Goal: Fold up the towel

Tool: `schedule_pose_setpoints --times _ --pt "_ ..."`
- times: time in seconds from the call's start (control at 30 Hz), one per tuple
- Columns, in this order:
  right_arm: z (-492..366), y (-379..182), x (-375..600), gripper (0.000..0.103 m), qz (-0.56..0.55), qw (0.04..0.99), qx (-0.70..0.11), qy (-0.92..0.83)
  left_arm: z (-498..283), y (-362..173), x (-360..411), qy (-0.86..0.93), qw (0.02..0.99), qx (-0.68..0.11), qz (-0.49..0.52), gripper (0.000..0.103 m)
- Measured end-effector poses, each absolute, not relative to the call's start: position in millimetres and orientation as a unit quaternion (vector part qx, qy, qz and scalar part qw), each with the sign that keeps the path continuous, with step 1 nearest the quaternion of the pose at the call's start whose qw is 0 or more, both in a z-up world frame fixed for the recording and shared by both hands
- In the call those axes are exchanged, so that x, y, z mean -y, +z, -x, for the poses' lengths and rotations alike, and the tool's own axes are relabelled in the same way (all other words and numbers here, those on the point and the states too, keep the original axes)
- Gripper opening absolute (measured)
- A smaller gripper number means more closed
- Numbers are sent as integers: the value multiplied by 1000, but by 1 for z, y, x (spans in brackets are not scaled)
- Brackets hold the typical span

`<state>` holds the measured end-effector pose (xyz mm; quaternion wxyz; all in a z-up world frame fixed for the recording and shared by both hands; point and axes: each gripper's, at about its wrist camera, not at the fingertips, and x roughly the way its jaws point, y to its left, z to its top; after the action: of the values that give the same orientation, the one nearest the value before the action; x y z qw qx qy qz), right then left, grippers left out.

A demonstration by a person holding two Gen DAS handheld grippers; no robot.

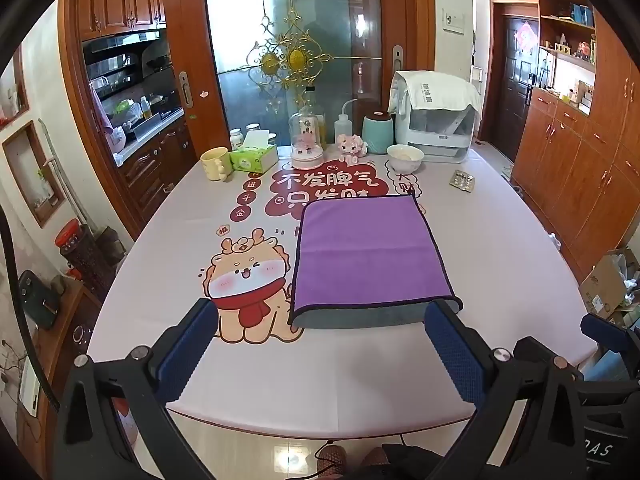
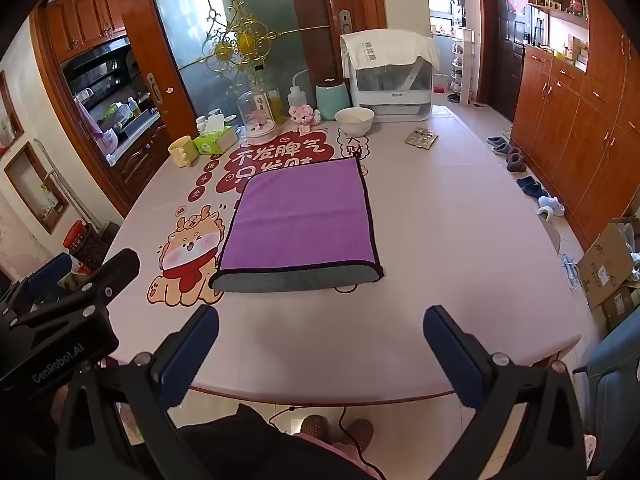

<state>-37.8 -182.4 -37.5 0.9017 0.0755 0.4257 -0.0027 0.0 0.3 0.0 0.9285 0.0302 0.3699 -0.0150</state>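
A purple towel (image 1: 366, 252) with a dark hem lies folded flat on the pink table, its grey underside showing along the near edge. It also shows in the right wrist view (image 2: 302, 224). My left gripper (image 1: 320, 320) is open and empty, hovering just short of the towel's near edge, its right finger level with the near right corner. My right gripper (image 2: 320, 324) is open and empty, held back over the table's front part, a little way from the towel. The left gripper's body shows at the left of the right wrist view.
Along the table's far side stand a yellow mug (image 1: 215, 164), a tissue box (image 1: 254, 158), a glass dome (image 1: 307, 140), a white bowl (image 1: 405, 157), a teal canister (image 1: 378, 132) and a white appliance (image 1: 436, 120). A blister pack (image 1: 462, 181) lies far right. Slippers (image 2: 532, 188) and cardboard boxes (image 2: 604, 268) are on the floor, right.
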Motion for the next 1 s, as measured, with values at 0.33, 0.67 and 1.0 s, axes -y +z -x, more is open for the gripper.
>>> schedule_pose_setpoints --times 0.33,0.67,1.0 --pt "38 -37 181 102 -76 902 -425 -2 0 0 0 -15 929 -369 -31 102" --pt "37 -38 181 102 -76 902 -426 -3 0 0 0 -14 929 -368 -32 102" --pt "36 -40 187 102 -77 901 -427 -6 1 -2 1 -14 928 -371 -32 102"
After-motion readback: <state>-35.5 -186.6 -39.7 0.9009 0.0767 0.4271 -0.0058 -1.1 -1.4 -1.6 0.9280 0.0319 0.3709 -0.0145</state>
